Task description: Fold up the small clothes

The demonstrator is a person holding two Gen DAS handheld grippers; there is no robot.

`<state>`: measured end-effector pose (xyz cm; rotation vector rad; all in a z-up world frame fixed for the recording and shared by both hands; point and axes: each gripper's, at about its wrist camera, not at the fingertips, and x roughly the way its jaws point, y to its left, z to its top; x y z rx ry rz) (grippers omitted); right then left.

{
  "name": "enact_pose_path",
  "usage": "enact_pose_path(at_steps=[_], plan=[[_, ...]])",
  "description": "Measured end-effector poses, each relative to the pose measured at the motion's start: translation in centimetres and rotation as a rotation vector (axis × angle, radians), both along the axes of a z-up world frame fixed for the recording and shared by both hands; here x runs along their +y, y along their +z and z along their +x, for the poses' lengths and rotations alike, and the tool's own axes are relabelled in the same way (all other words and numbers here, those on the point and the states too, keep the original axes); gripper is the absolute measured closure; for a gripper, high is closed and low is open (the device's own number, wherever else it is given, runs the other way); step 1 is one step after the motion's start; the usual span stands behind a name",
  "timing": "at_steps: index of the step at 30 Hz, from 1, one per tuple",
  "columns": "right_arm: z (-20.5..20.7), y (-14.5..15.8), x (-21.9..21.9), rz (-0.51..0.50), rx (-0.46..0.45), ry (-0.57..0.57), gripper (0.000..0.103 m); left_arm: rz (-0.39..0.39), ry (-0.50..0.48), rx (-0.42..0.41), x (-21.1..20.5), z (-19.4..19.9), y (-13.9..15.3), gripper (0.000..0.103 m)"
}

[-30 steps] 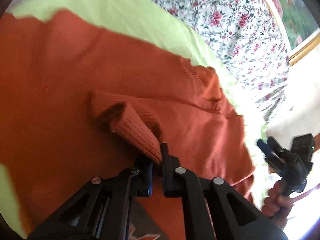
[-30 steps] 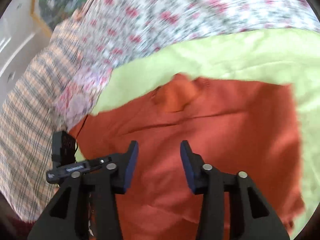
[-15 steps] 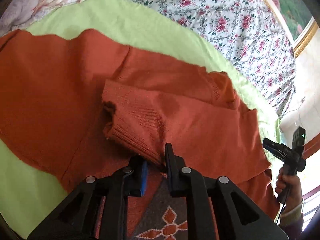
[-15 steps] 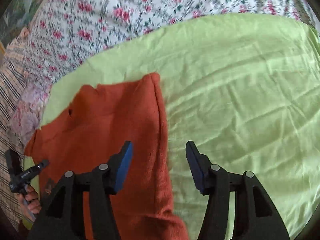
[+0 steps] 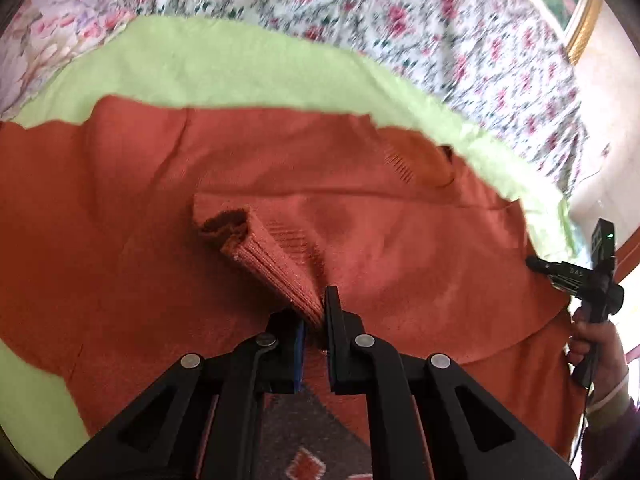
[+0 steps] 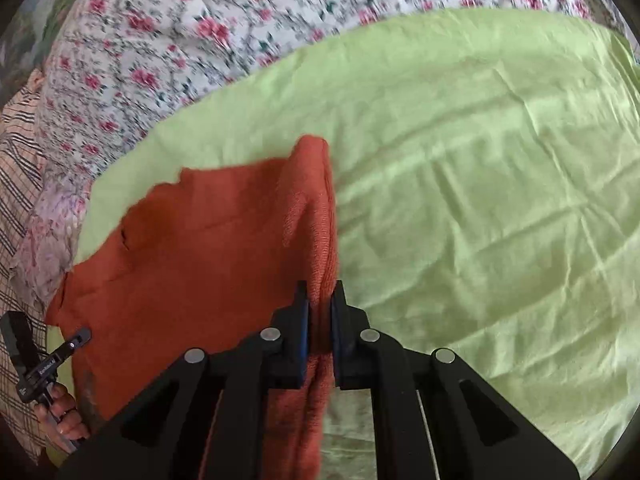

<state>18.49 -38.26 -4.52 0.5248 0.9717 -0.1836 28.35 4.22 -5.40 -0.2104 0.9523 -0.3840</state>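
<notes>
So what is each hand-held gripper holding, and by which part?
Left hand-held gripper pinches the orange knitted sweater's ribbed sleeve cuff; right hand-held gripper, closing, pinches its side edge.

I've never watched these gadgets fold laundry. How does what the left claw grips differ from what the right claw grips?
The left claw pinches the ribbed sleeve cuff, lifted over the middle of the orange sweater; the right claw is closing on the sweater's plain side edge, next to the bare green sheet. The cuff is ribbed with an open end; the edge is a long folded ridge. Both belong to one sweater.
</notes>
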Motion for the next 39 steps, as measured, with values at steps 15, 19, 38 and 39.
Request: enact_pose_path(at_steps=[15, 19, 38, 39], plan=[[-3.3, 0.2, 4.7, -0.163, 0.077, 0.074, 0.084, 0.030, 0.025, 0.020, 1.8, -1.2, 0.3, 0.083], [-5.3, 1.8, 3.3, -0.058, 0.000, -0.001, 0.074, 0.073, 0.068, 0.004, 5.0, -3.0, 1.1, 0.082], [-6.4, 2.6, 15.6, 0.129, -0.028, 0.238, 0.057, 0.598, 0.480, 0.071, 28.6, 8.6, 2.1, 0.030], [-6.3, 2.4, 15.8, 0.135, -0.026, 0.244, 0.057, 0.589, 0.488, 0.090, 29.3, 9.0, 1.7, 0.039]])
